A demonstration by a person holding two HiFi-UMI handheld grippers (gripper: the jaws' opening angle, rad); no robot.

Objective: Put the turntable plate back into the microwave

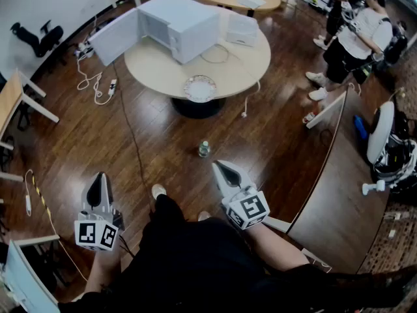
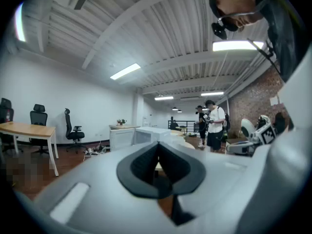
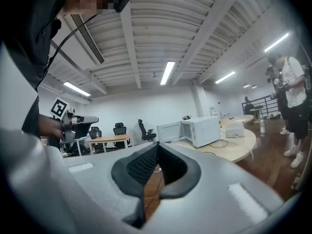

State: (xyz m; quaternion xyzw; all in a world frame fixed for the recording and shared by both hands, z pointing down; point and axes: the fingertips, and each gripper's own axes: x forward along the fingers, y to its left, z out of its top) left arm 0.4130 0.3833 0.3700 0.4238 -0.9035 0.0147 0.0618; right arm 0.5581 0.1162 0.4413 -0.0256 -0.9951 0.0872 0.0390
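Observation:
The white microwave (image 1: 177, 22) stands on a round table (image 1: 156, 67) far ahead, its door (image 1: 115, 36) swung open to the left. The glass turntable plate (image 1: 199, 87) lies flat near the table's front edge. Both grippers are held low over the wood floor, well short of the table. My left gripper (image 1: 99, 177) is shut with nothing in it, and my right gripper (image 1: 217, 165) is shut and empty too. The left gripper view shows the microwave (image 2: 146, 135) small beyond the closed jaws. In the right gripper view the microwave (image 3: 202, 129) stands right of the jaw tips.
A small bottle (image 1: 204, 149) stands on the floor between me and the table. Cables and a power strip (image 1: 98, 87) trail at the left. A white box (image 1: 242, 29) sits beside the microwave. People (image 1: 358, 31) stand at the right, by a long desk (image 1: 332, 188).

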